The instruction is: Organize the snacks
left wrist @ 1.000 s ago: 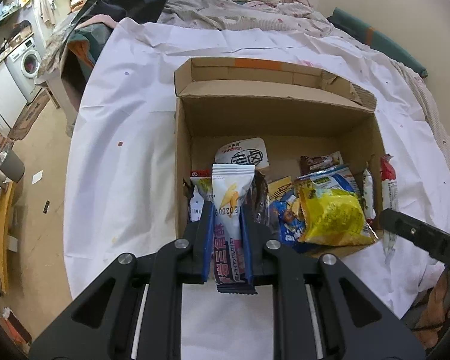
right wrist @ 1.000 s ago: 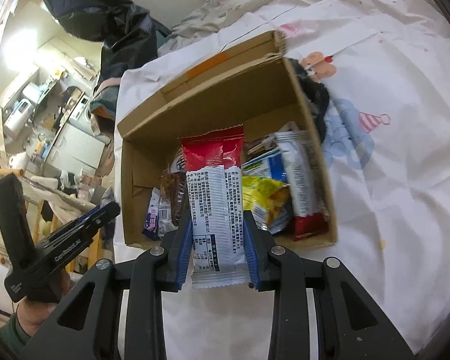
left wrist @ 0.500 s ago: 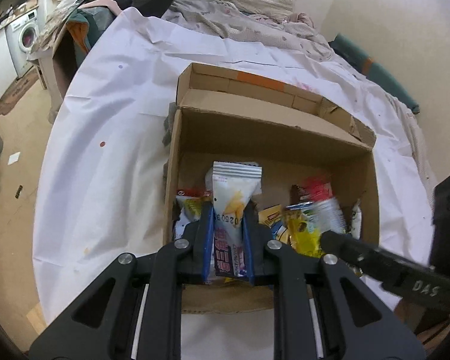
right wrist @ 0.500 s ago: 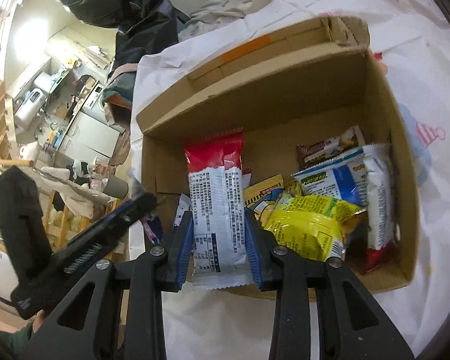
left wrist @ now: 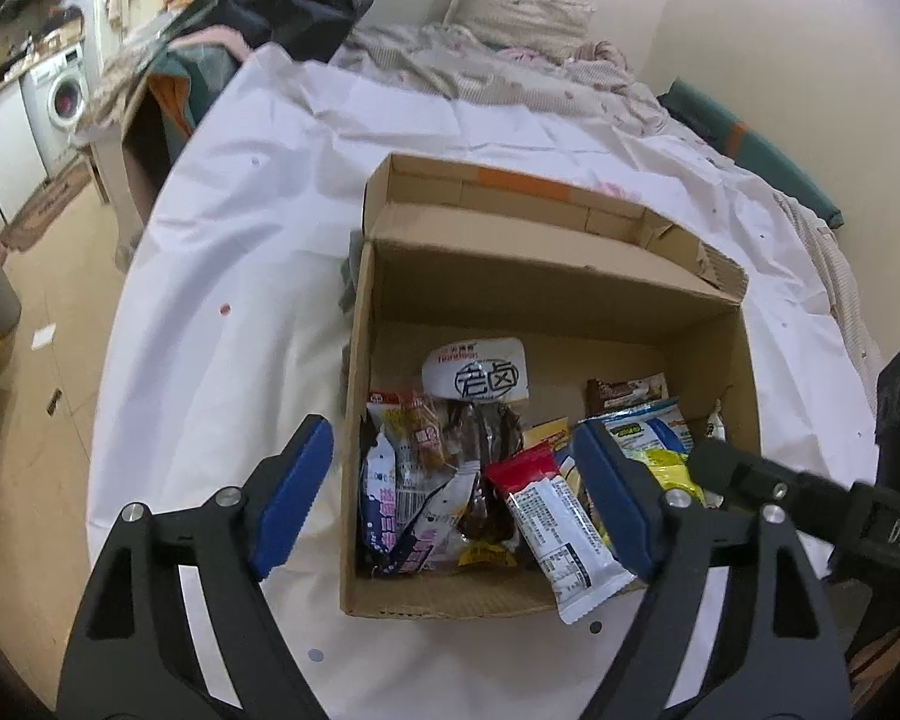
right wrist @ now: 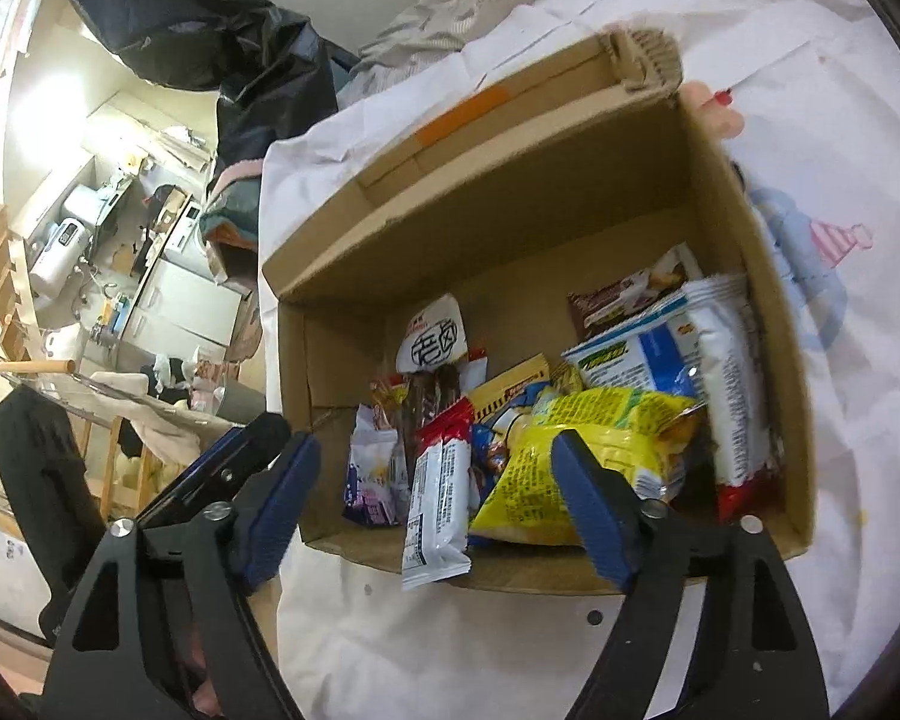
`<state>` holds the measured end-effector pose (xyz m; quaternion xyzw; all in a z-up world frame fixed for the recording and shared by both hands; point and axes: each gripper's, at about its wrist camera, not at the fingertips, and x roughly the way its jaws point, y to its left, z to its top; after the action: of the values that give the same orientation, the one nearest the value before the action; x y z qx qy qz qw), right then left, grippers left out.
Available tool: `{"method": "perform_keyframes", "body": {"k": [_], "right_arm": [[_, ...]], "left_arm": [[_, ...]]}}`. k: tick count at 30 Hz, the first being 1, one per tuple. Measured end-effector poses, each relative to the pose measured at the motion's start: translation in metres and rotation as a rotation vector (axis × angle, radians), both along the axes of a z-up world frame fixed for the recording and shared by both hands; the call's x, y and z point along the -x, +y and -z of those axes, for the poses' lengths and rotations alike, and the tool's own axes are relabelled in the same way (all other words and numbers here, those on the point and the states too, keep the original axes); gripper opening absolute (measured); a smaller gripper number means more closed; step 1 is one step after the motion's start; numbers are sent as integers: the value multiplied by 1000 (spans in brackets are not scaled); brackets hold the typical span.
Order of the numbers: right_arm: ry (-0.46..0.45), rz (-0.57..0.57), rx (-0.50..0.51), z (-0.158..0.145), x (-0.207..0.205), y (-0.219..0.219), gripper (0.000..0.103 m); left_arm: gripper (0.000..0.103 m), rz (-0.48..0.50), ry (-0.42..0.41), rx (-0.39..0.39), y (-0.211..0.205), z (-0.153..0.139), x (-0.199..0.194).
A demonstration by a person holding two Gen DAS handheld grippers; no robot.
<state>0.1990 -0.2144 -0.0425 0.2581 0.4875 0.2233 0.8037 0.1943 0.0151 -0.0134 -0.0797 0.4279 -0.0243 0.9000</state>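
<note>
An open cardboard box [left wrist: 384, 591] [right wrist: 744, 192] sits on a white sheet and holds several snack packets. My left gripper [left wrist: 456, 495] is open and empty over the box's near left part. Below it lies a purple-and-white packet [left wrist: 405, 516] [right wrist: 369, 474]. My right gripper [right wrist: 435, 501] is open and empty over the near edge. A red-and-white bar [right wrist: 438, 492] [left wrist: 555, 525] leans over the box's front wall. A yellow bag [right wrist: 576, 450] and a blue-and-white bag [right wrist: 642, 354] lie to the right. The right gripper's arm shows in the left wrist view [left wrist: 810, 504].
The bed sheet [left wrist: 240, 240] spreads around the box, with rumpled bedding [left wrist: 498, 54] at the far end. A black bag [right wrist: 210, 60] and a kitchen area with a washing machine [left wrist: 60, 99] lie to the left. The floor [left wrist: 42, 360] drops off at the left.
Both grippers have opened. The purple-and-white packet and the red-and-white bar have left the jaws and now lie in the box, the bar over its front wall.
</note>
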Motion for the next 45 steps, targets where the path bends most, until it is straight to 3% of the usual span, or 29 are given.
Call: {"method": "perform_keyframes", "body": {"k": [8, 13, 21, 27, 37, 40, 45], "right_arm": [[-120, 61, 10, -45, 27, -27, 101], [-163, 102, 67, -62, 52, -38, 103], [-204, 64, 178, -64, 98, -31, 103], [-297, 73, 310, -60, 129, -20, 103], [-418, 130, 453, -52, 144, -13, 103], [-443, 126, 481, -53, 146, -9, 103], [-480, 143, 514, -55, 148, -6, 103]], "left_arm": [[80, -34, -140, -65, 9, -40, 35], [80, -95, -134, -113, 23, -47, 55], [80, -34, -97, -86, 20, -40, 103], [80, -34, -153, -138, 8, -42, 139], [81, -39, -250, -128, 3, -40, 157], [103, -60, -265, -153, 1, -40, 158], [103, -59, -266, -143, 0, -37, 156]]}}
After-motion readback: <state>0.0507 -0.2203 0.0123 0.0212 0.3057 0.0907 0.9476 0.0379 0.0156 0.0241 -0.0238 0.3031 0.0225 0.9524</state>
